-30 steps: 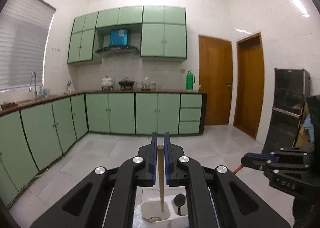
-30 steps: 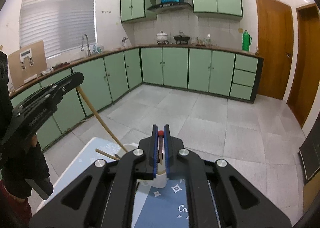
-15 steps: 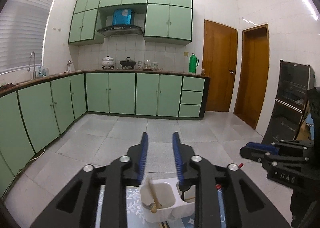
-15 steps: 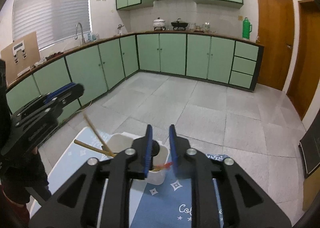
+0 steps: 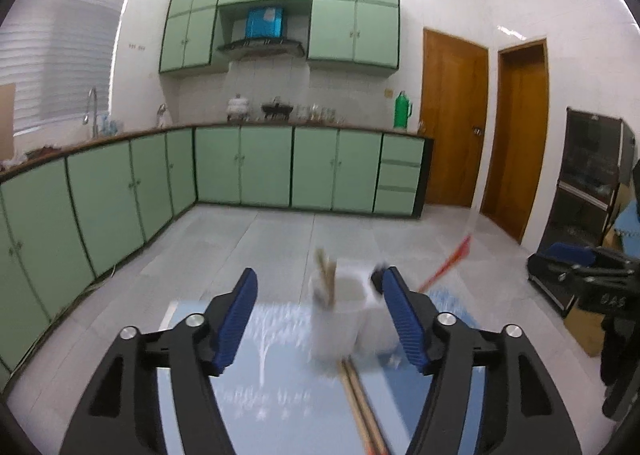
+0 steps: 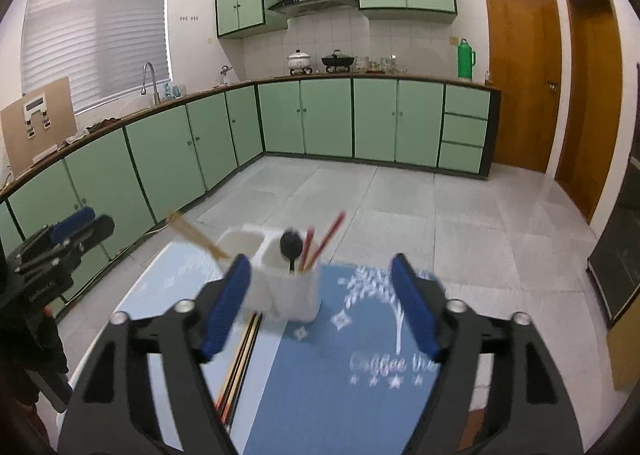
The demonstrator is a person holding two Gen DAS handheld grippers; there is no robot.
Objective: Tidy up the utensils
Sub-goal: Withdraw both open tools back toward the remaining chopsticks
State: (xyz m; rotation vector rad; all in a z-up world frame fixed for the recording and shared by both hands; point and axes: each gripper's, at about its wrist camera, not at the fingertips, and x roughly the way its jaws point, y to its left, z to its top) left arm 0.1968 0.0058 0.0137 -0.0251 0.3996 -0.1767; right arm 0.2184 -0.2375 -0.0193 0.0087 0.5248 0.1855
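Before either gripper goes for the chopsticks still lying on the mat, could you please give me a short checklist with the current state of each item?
1. Left gripper free: ok, jaws opening with nothing pressed between the pads.
2. Right gripper free: ok, jaws opening, pads clear of the white utensil holder.
3. Holder upright on the blue mat: ok.
4. Red chopsticks and black spoon in the right compartment: ok.
5. Wooden chopsticks settled in the left compartment: cannot tell, blurred and leaning far out.
6. Loose chopsticks on the mat reachable: ok, lying in front of the holder, though their count is unclear.
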